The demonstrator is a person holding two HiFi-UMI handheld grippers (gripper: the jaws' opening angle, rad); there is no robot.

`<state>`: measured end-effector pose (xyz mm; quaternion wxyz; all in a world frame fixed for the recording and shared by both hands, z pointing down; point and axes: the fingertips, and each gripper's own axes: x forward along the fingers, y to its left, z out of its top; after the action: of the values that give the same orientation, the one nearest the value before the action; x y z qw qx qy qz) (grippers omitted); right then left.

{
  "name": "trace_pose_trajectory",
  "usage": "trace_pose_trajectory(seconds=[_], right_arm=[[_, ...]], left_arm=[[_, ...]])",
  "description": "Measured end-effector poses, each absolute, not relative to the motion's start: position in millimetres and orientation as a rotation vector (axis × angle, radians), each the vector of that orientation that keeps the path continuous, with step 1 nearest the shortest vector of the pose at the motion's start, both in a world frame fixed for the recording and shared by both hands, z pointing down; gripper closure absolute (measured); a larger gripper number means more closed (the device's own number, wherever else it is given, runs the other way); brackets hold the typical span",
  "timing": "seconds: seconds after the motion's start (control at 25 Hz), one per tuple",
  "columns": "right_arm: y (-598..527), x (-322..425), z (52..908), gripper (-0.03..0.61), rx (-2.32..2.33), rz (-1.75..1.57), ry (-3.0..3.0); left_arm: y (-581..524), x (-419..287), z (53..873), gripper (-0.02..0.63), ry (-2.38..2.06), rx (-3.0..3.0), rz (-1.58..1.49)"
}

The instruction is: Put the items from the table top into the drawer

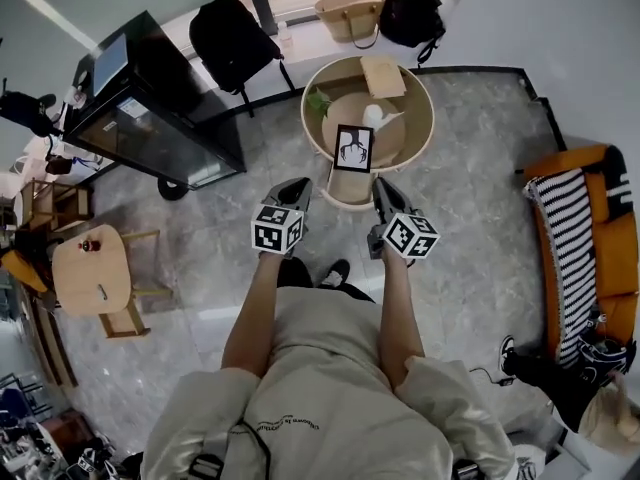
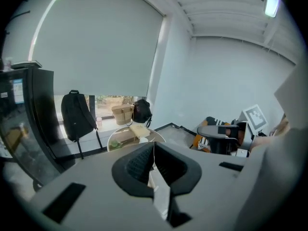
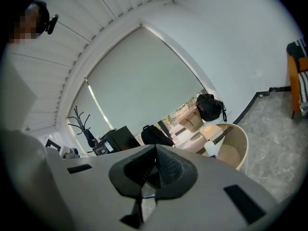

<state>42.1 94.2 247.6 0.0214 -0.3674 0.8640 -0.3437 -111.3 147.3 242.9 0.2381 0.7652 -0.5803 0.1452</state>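
A round wooden table [image 1: 420, 138] with a raised rim stands ahead of me on the floor. On it are a black-framed picture [image 1: 353, 148], a white object [image 1: 375, 116], a small green plant [image 1: 318, 102] and a tan flat box [image 1: 383, 75]. A pale ledge [image 1: 350, 192] juts from the table's near side; I cannot tell if it is the drawer. My left gripper [image 1: 298, 184] and right gripper [image 1: 381, 184] are held side by side just short of the table, both shut and holding nothing. The table [image 2: 126, 136] shows beyond the left gripper [image 2: 154, 152], and again [image 3: 231, 150] beyond the right gripper [image 3: 155, 153].
A black cabinet [image 1: 150, 108] stands to the left, with a black backpack [image 1: 235, 36] by the window. A tan bag [image 1: 350, 13] and a black bag [image 1: 410, 13] sit behind the table. An orange sofa with a striped blanket [image 1: 585, 258] is on the right. A small wooden side table [image 1: 92, 268] stands far left.
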Motion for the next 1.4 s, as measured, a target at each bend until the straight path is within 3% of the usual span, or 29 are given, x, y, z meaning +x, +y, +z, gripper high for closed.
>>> trace_pose_trajectory(seconds=[0.52,0.8,1.4], right_arm=[[67,104,292,0.545,-1.493,-1.114,2.51],[31,102,392,0.545,-1.641,-1.361,2.357],[-46,24,645,0.543,-1.589,-1.758,1.877]], left_arm=[[54,-62,300,0.592,-1.357,2.205,0.593],[-8,-65,402,0.592,-1.184,2.175,0.61],[-99,-99,636,0.592,-0.881,2.213,0.762]])
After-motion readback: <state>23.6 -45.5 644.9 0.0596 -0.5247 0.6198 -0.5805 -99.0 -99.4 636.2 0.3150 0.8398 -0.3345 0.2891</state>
